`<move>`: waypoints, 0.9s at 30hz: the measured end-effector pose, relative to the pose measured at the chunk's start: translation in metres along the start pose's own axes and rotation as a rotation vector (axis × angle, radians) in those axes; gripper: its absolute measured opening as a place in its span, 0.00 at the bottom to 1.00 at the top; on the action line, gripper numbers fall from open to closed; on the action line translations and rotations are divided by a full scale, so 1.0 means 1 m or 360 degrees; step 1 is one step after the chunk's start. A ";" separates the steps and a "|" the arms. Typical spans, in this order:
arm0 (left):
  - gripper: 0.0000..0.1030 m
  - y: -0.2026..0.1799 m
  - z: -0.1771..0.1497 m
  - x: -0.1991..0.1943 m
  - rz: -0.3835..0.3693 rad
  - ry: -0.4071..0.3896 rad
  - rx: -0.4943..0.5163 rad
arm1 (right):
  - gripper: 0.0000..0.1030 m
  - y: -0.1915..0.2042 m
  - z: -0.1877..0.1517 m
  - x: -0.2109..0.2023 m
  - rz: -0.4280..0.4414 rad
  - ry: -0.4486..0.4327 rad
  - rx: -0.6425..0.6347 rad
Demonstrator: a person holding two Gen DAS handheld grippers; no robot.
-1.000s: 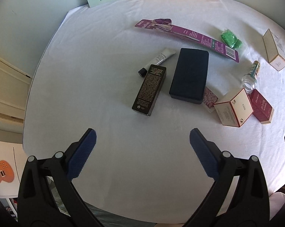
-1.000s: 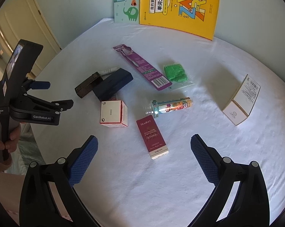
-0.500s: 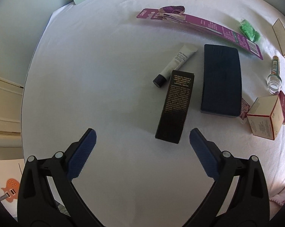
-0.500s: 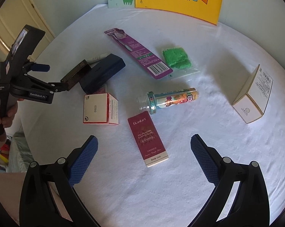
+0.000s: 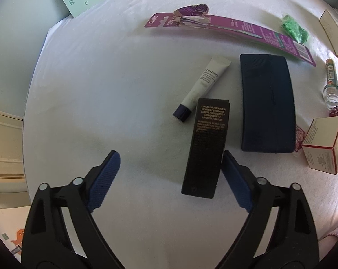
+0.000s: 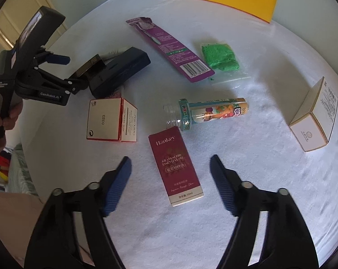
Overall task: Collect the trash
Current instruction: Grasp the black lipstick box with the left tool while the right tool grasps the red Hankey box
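White cloth covers the table (image 6: 247,190), on which every piece of trash lies loose; none appears collected, and no bin shows in either view. Landmark: the dark blue case (image 5: 267,105). The black lipstick carton (image 5: 207,148) lies just beside the case on the near-left side, with a white tube (image 5: 205,85) beyond it. The left gripper (image 5: 171,161) is spread wide, its right pad at the carton's long edge and the near end of the carton between the fingers; contact cannot be told. The right gripper (image 6: 170,163) is likewise spread, with the near half of the maroon oil box (image 6: 174,168) between its fingers and clear gaps on both sides. Beyond the maroon box lie a red-and-white carton (image 6: 111,121) and a clear bottle (image 6: 205,113); farther off are a purple card pack (image 6: 171,49), a green bag (image 6: 220,59) and a cream box (image 6: 312,116). Judged progress: the first grasps are only being lined up. Open cloth lies left of the lipstick carton; the case crowds its right side. The table edge curves away near both grippers.
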State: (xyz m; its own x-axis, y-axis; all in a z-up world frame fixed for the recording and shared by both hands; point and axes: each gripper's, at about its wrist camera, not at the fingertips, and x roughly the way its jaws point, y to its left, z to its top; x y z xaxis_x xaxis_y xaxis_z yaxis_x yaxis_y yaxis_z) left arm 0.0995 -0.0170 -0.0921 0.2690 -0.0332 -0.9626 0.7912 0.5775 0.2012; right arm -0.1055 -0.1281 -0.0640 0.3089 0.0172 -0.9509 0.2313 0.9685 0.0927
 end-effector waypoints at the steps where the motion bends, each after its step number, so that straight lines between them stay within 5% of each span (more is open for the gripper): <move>1: 0.79 0.000 0.000 -0.001 -0.0012 -0.0004 0.0001 | 0.50 0.000 -0.001 0.001 -0.0001 0.0003 -0.0001; 3: 0.66 -0.003 -0.001 -0.003 -0.0048 -0.0012 0.0011 | 0.33 0.001 -0.003 0.001 0.0022 -0.0008 -0.0008; 5: 0.40 -0.010 -0.003 -0.007 -0.0097 -0.0012 0.0027 | 0.30 0.001 -0.005 0.000 0.0031 -0.0011 -0.0021; 7: 0.27 -0.019 -0.007 -0.011 -0.0120 -0.0013 0.0045 | 0.30 0.002 -0.007 -0.003 0.0046 -0.0026 -0.0026; 19: 0.23 -0.020 -0.030 -0.051 -0.0071 -0.0069 -0.0085 | 0.30 0.002 -0.020 -0.055 0.0092 -0.0244 0.0071; 27: 0.23 -0.011 -0.064 -0.080 0.0061 -0.0137 -0.0231 | 0.30 0.029 -0.012 -0.078 0.0170 -0.0333 -0.0092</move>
State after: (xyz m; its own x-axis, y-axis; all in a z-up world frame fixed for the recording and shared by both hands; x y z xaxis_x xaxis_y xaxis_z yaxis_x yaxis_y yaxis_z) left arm 0.0339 0.0320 -0.0288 0.3483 -0.0749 -0.9344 0.6935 0.6912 0.2031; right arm -0.1334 -0.0983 0.0093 0.5145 0.0740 -0.8543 0.1359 0.9766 0.1665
